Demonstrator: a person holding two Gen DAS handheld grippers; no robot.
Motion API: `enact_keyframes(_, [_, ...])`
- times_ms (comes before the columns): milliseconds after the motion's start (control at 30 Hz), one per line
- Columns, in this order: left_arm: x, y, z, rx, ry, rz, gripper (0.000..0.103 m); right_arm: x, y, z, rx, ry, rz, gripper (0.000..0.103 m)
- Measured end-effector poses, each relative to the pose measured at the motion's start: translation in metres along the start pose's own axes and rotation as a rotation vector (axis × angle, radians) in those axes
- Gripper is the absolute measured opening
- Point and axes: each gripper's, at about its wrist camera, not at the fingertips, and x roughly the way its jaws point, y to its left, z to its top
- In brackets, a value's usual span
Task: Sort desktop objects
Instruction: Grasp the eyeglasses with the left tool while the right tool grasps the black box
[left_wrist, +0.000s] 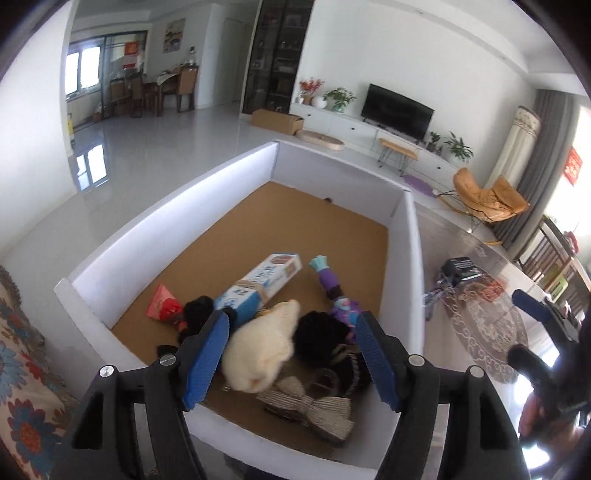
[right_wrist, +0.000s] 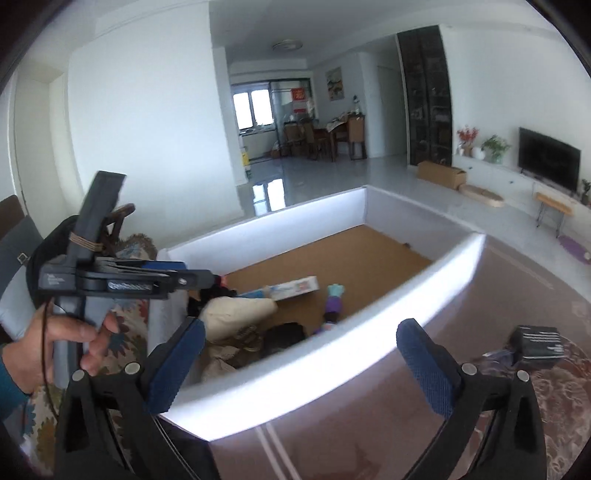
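Note:
A large white-walled box (left_wrist: 147, 236) with a brown cardboard floor holds the sorted items: a cream plush toy (left_wrist: 262, 347), a blue-and-white carton (left_wrist: 258, 284), a purple doll (left_wrist: 328, 280), a red packet (left_wrist: 162, 304), a black fuzzy item (left_wrist: 317, 338) and a striped bow (left_wrist: 314, 410). My left gripper (left_wrist: 291, 347) hovers open above the plush, its blue pads apart from it. In the right wrist view, a hand (right_wrist: 74, 339) holds the left gripper (right_wrist: 216, 282) over the box's left wall (right_wrist: 258, 229). My right gripper (right_wrist: 301, 365) stands wide open and empty before the near wall.
A small black box (right_wrist: 539, 343) lies on the glass-topped table (right_wrist: 369, 435) to the right of the white box, beside a lace-patterned mat (left_wrist: 491, 332). A floral sofa cover (left_wrist: 22, 369) lies to the left. The right gripper's blurred body (left_wrist: 535, 306) shows at the right edge.

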Motion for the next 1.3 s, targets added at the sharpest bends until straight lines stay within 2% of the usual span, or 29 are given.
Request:
enact_keyframes(67, [-0.008, -0.035, -0.001, 0.059, -0.013, -0.083, 0.071, -0.024, -0.036, -0.032, 0.008, 0.033, -0.106, 0.103])
enact_keyframes(133, [-0.009, -0.073, -0.003, 0.124, 0.002, -0.166, 0.074, -0.038, -0.077, -0.068, 0.045, 0.118, -0.193, 0.103])
enact_keyframes(233, [0.007, -0.130, -0.012, 0.223, 0.077, -0.264, 0.086, -0.061, -0.133, -0.122, 0.139, 0.244, -0.311, 0.103])
enact_keyframes(267, [0.022, -0.148, -0.015, 0.255, 0.118, -0.290, 0.086, -0.070, -0.149, -0.139, 0.192, 0.271, -0.330, 0.103])
enact_keyframes(333, [0.056, -0.181, -0.022, 0.335, 0.202, -0.287, 0.086, -0.094, -0.176, -0.169, 0.316, 0.297, -0.358, 0.103])
enact_keyframes(400, [0.092, -0.204, -0.021, 0.394, 0.245, -0.243, 0.086, -0.120, -0.191, -0.191, 0.437, 0.286, -0.366, 0.103])
enact_keyframes(533, [0.162, -0.224, -0.002, 0.388, 0.298, -0.200, 0.085, -0.159, -0.189, -0.212, 0.558, 0.232, -0.347, 0.103])
enact_keyframes(600, [0.189, -0.233, 0.011, 0.398, 0.292, -0.186, 0.085, -0.169, -0.184, -0.215, 0.563, 0.212, -0.335, 0.103])
enact_keyframes(700, [0.219, -0.252, 0.020, 0.474, 0.279, -0.172, 0.085, -0.176, -0.173, -0.213, 0.530, 0.194, -0.326, 0.103])
enact_keyframes(800, [0.249, -0.261, 0.022, 0.507, 0.304, -0.158, 0.085, -0.183, -0.166, -0.210, 0.514, 0.177, -0.321, 0.103])
enact_keyframes(833, [0.256, -0.261, 0.022, 0.501, 0.312, -0.166, 0.080, -0.185, -0.164, -0.210, 0.510, 0.174, -0.316, 0.103])
enact_keyframes(867, [0.261, -0.260, 0.022, 0.486, 0.320, -0.176, 0.055, -0.185, -0.165, -0.207, 0.503, 0.174, -0.313, 0.103])
enact_keyframes(900, [0.267, -0.259, 0.021, 0.468, 0.335, -0.174, 0.036, -0.186, -0.167, -0.205, 0.494, 0.176, -0.313, 0.103])
enact_keyframes(933, [0.265, -0.258, 0.020, 0.464, 0.306, -0.164, 0.021, -0.185, -0.170, -0.201, 0.485, 0.178, -0.312, 0.103])
enact_keyframes(967, [0.265, -0.256, 0.020, 0.454, 0.309, -0.179, 0.011, -0.184, -0.175, -0.196, 0.477, 0.180, -0.309, 0.103])
enact_keyframes(1100, [0.245, -0.242, 0.005, 0.417, 0.285, -0.189, 0.011, -0.168, -0.207, -0.162, 0.376, 0.216, -0.307, 0.103])
enact_keyframes(1233, [0.213, -0.218, -0.028, 0.326, 0.282, -0.186, 0.011, -0.109, -0.241, -0.109, 0.031, 0.286, -0.320, 0.103])
enact_keyframes(1267, [0.204, -0.214, -0.037, 0.312, 0.277, -0.181, 0.011, -0.089, -0.251, -0.096, -0.031, 0.297, -0.301, 0.103])
enact_keyframes(1300, [0.195, -0.209, -0.046, 0.297, 0.272, -0.177, 0.011, -0.067, -0.266, -0.082, -0.033, 0.322, -0.293, 0.103])
